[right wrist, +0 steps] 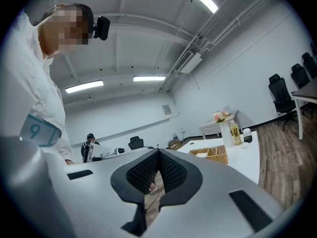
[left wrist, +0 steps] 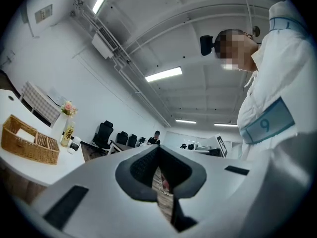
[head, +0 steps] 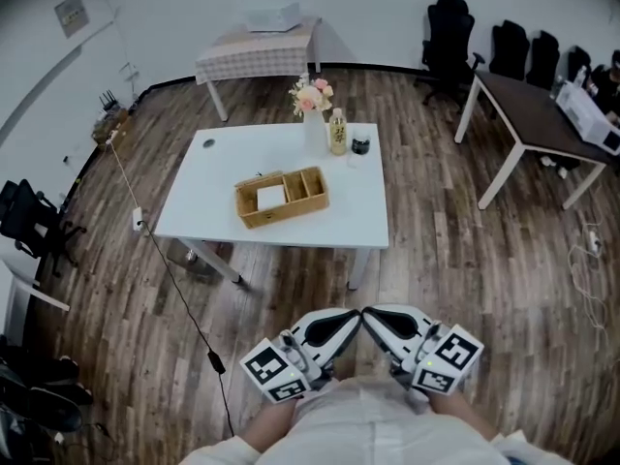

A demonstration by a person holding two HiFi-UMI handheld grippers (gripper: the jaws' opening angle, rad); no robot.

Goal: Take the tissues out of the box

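I am holding both grippers low, close against my body and side by side, tips leaning toward each other over the wooden floor (head: pixel 465 279). The left gripper (head: pixel 355 319) is pressing its fingers together on nothing, and the right gripper (head: pixel 371 315) is doing the same, its fingers meeting with nothing between them.

A wide stretch of bare floor is lying between me and the white counter (head: pixel 194 206), well apart from both grippers. A dark cable (head: pixel 174 279) is trailing across the boards on my left. The counter's near edge is facing me.

The woven box (head: pixel 291 208) is sitting near the counter's middle, slightly askew, with the white tissues (head: pixel 270 198) lying in its wider compartment. At the far edge a vase of flowers (head: pixel 312 105), a yellow bottle (head: pixel 337 132) and a small jar (head: pixel 360 144) are standing in a row.
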